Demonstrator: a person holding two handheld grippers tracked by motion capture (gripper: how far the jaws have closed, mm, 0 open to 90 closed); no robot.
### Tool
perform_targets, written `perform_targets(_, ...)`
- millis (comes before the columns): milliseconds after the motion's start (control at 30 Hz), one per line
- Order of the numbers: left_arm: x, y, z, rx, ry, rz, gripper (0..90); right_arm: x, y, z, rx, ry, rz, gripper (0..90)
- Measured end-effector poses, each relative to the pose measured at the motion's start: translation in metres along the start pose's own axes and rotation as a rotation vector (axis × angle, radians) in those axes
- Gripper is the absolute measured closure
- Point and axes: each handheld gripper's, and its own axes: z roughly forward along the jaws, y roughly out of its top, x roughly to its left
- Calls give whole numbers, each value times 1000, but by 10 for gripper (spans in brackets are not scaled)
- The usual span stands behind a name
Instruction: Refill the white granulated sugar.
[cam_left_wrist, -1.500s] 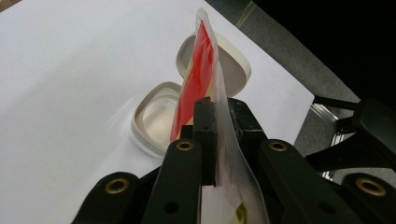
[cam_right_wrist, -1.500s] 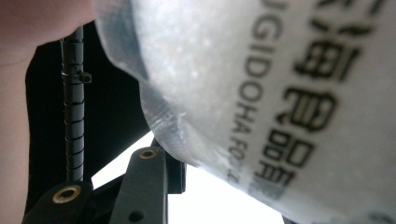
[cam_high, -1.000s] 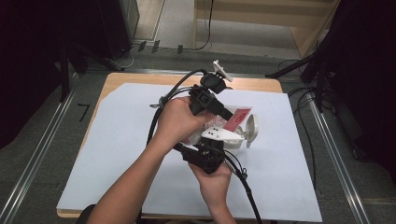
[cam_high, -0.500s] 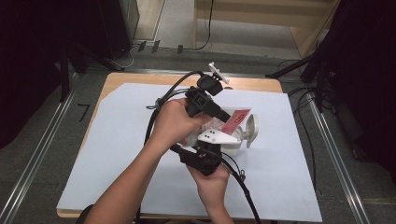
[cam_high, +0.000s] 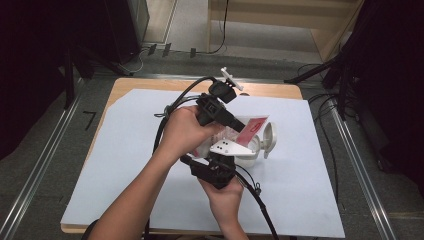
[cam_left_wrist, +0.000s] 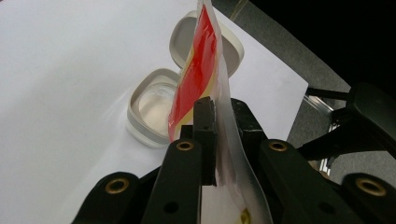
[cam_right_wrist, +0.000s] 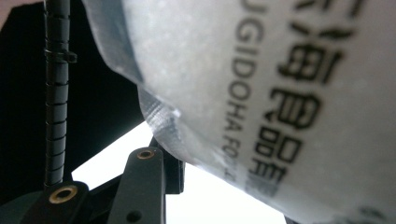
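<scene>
A red and clear plastic sachet (cam_left_wrist: 201, 74) stands on edge between the two grippers, above the middle of the table and just over a small white hinged case (cam_high: 255, 145) that lies open on the white sheet (cam_high: 125, 150), its lid (cam_left_wrist: 219, 42) tipped back. In the left gripper view the left gripper (cam_left_wrist: 217, 116) is clamped on the sachet's lower clear edge, the black jaws pressed together with the film between them, and the red panel rises straight up from them. In the right gripper view the sachet's frosted side with black printed lettering (cam_right_wrist: 280, 93) lies tight against the lens; the right gripper (cam_high: 220, 167) is under the packet, but I cannot tell how its jaws stand.

In the high view the left hand (cam_high: 185, 132) reaches in from the bottom, forearm slanting up toward the table's centre, wrist bent over its gripper. The right hand (cam_high: 227, 192) sits nearer the table's near edge, pointing its gripper away.

The sheet covers most of a wooden table (cam_high: 130, 85) on a grey floor, with dark curtains on both sides.
</scene>
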Motion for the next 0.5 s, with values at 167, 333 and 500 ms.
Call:
perform_targets(167, 0, -3, -1, -5, -3, 2, 838, 1, -2, 2, -5, -7, -5, 629)
perform_targets(333, 2, -6, -2, -9, -10, 5, 839, 1, -3, 3, -1, -13, -10, 626)
perform_targets(500, 3, -9, -4, -10, -11, 8, 838, 0, -5, 4, 1, 1, -4, 623)
